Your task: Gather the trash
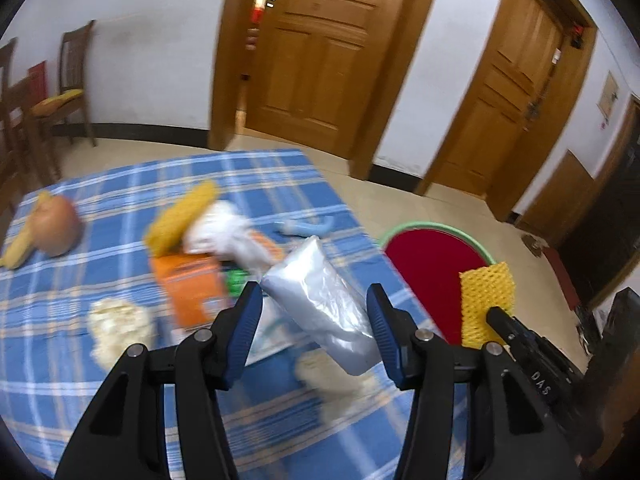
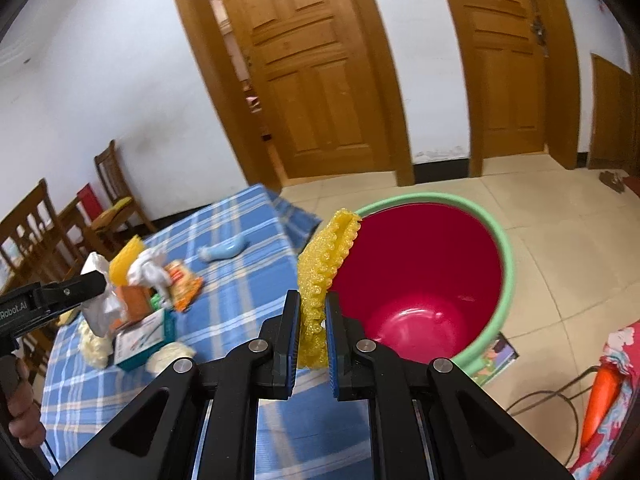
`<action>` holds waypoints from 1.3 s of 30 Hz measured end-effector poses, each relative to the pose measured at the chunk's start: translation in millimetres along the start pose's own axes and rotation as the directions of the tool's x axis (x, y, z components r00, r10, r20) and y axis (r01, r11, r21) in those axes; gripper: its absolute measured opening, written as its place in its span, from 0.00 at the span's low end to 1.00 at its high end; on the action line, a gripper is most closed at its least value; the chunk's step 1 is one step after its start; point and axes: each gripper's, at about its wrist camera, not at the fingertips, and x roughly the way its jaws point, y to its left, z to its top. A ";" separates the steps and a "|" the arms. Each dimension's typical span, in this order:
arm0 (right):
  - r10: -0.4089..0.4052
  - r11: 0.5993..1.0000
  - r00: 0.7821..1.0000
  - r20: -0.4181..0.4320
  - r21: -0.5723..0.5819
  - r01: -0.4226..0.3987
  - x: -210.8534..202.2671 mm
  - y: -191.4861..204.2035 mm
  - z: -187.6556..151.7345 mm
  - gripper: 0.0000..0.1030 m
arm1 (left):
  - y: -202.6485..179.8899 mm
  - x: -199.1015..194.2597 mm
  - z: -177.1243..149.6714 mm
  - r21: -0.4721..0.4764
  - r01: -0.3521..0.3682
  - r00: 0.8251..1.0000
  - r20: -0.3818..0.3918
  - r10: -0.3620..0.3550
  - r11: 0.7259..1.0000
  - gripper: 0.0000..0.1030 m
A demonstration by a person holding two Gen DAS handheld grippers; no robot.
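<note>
My left gripper (image 1: 314,314) is shut on a silver foil bag (image 1: 320,304), which hangs tilted above the blue plaid tablecloth (image 1: 100,380). In the right wrist view that gripper (image 2: 86,286) comes in from the left with the pale bag (image 2: 98,304) in its jaws. My right gripper (image 2: 313,316) is shut on a yellow foam net (image 2: 324,256), holding it upright at the near rim of a red bin with a green rim (image 2: 506,264). The left wrist view shows the same net (image 1: 486,300) in front of the bin (image 1: 424,256).
On the cloth lie an onion (image 1: 56,224), a banana peel (image 1: 18,250), an orange box (image 1: 192,288), another yellow net (image 1: 180,212), white plastic (image 1: 224,228), a blue piece (image 1: 308,228) and crumpled tissue (image 1: 116,320). Chairs (image 2: 116,196) stand behind. A booklet (image 2: 496,354) lies under the bin.
</note>
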 end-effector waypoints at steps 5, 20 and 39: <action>-0.025 0.999 1.000 -0.012 0.043 0.025 4.4 -24.3 1.5 0.11 | -38.7 37.8 4.2 0.031 0.093 0.993 -0.069 -0.091 0.995 0.29; -0.031 0.992 0.999 -0.042 0.121 0.036 16.3 -66.5 -4.9 0.11 | -80.7 91.6 -6.0 0.119 0.070 0.980 -0.191 -0.046 0.990 0.35; -0.052 0.990 0.998 -0.035 0.127 0.056 18.4 -70.2 1.2 0.33 | -65.0 79.4 -7.3 0.085 0.026 0.985 -0.172 -0.011 0.996 0.45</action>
